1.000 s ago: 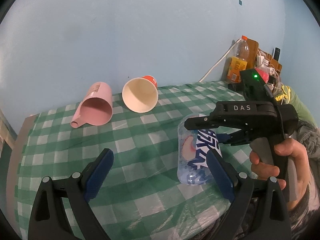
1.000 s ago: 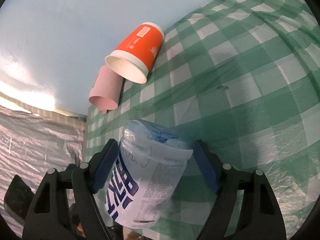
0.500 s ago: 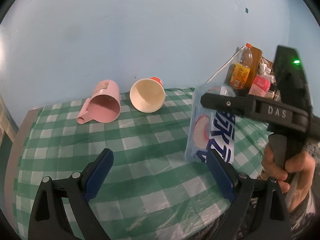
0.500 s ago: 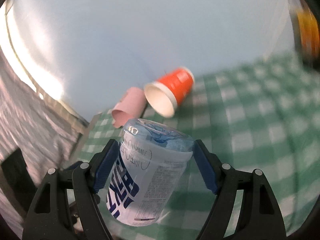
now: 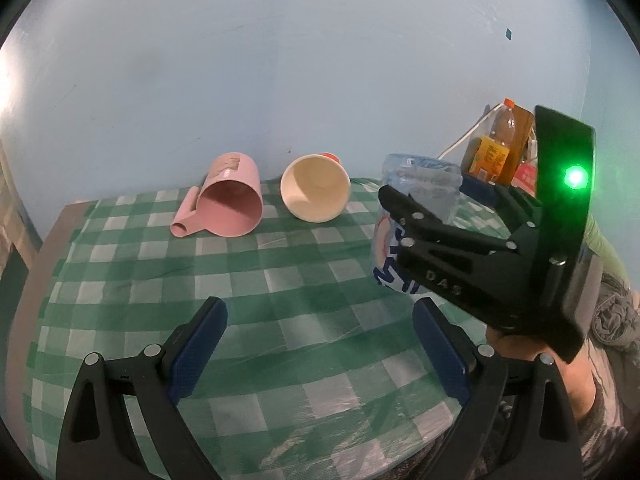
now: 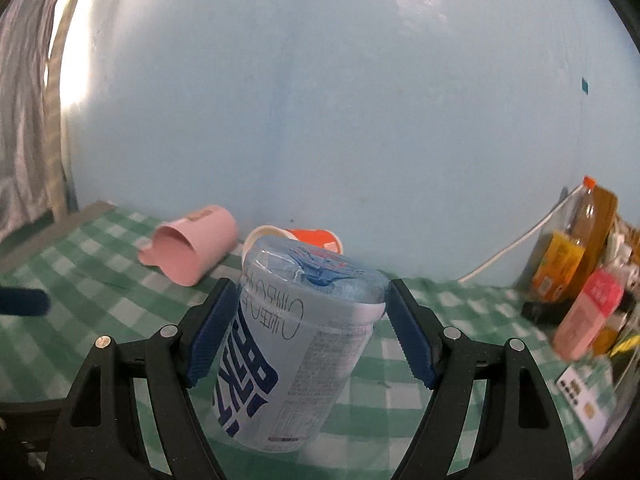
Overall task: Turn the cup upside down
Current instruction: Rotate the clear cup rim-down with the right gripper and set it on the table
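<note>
From the left wrist view, the left gripper [image 5: 320, 352] hangs over the checked tablecloth [image 5: 248, 280] with its blue pads spread wide and nothing between them. To its right the right gripper [image 5: 432, 200] holds a clear plastic cup [image 5: 420, 188] with blue lettering above the cloth; the cup's long axis stands nearly vertical, its closed blue end on top. Farther back, a pink mug [image 5: 230, 200] and an orange paper cup [image 5: 316, 188] lie on their sides near the wall, mouths toward the camera. A bottle [image 5: 506, 136] stands at the far right.

From the right wrist view, the right gripper [image 6: 312, 336] pinches the plastic cup [image 6: 296, 352] between its pads, near the upper end. The cup leans slightly, with the closed end upward and the rim downward. Behind it lie the pink mug [image 6: 192, 244] and the orange paper cup [image 6: 316, 238]; the bottle [image 6: 588, 224] stands at right.
</note>
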Demonstrator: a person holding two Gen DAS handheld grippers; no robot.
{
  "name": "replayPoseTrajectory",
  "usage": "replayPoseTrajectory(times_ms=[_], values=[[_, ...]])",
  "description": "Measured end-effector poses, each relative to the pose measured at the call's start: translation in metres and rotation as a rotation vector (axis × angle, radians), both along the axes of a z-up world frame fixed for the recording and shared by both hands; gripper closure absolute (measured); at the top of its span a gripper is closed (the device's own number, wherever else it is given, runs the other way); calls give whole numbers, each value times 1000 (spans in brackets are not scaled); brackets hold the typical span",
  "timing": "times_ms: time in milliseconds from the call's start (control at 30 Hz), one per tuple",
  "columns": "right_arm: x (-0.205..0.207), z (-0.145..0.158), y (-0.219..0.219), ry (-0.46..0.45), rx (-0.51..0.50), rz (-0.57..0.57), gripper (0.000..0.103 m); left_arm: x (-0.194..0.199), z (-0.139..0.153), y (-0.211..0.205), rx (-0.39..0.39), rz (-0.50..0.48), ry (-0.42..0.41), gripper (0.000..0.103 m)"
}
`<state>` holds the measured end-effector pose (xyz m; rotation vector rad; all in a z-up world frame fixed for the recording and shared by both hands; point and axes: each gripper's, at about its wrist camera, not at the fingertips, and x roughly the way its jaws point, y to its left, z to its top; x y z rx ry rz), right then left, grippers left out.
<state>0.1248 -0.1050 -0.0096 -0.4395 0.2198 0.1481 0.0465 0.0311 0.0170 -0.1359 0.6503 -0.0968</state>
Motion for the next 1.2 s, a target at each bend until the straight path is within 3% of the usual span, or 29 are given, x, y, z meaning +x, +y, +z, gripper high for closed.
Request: replayPoseTrajectory(times_ms=[267, 533, 733, 1200], values=[[7, -9, 8, 41, -67, -9, 26, 1, -2, -2, 5, -7, 10, 8], [6, -15, 3, 84, -43, 12, 25, 0, -1, -1, 1, -1, 12, 8], [3, -12, -6, 121, 15, 40, 19, -5, 1, -3, 2, -5, -4, 8], [-22, 15, -27, 121, 147, 98, 17, -26, 13, -11, 14, -10, -75, 8]])
